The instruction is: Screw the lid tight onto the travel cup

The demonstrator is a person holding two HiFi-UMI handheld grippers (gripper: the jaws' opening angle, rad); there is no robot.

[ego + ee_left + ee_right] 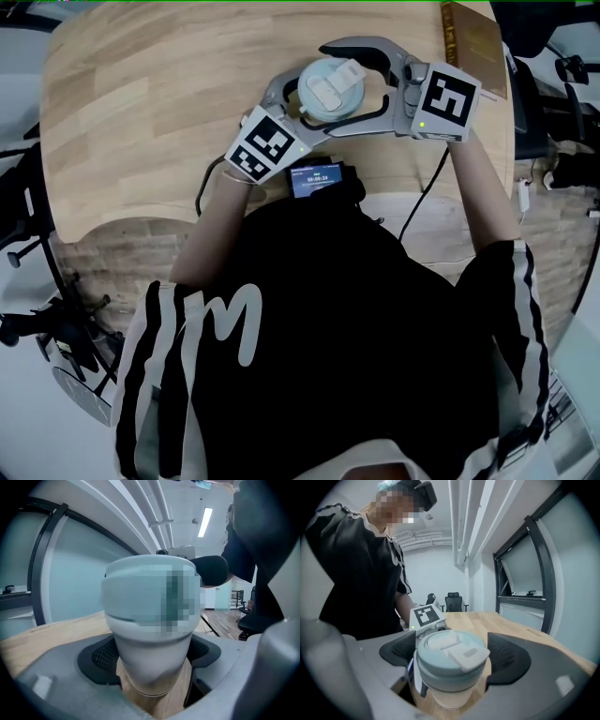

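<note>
A pale travel cup (pixel 152 644) stands on the wooden table (pixel 141 112) with its light blue lid (pixel 337 89) on top, flip tab up. My left gripper (pixel 305 111) comes in from the lower left, shut on the cup's body. In the left gripper view the black pads (pixel 101 656) press both sides of it. My right gripper (pixel 326 86) reaches in from the right at lid height. In the right gripper view the lid (pixel 450 660) sits between the pads (pixel 508 658), which stand wide, with a slim gap at the sides.
A small device with a lit screen (pixel 316 178) lies at the table's near edge, just behind the left gripper. A brown book-like thing (pixel 473 42) sits at the far right corner. Office chairs (pixel 454 602) stand beyond the table.
</note>
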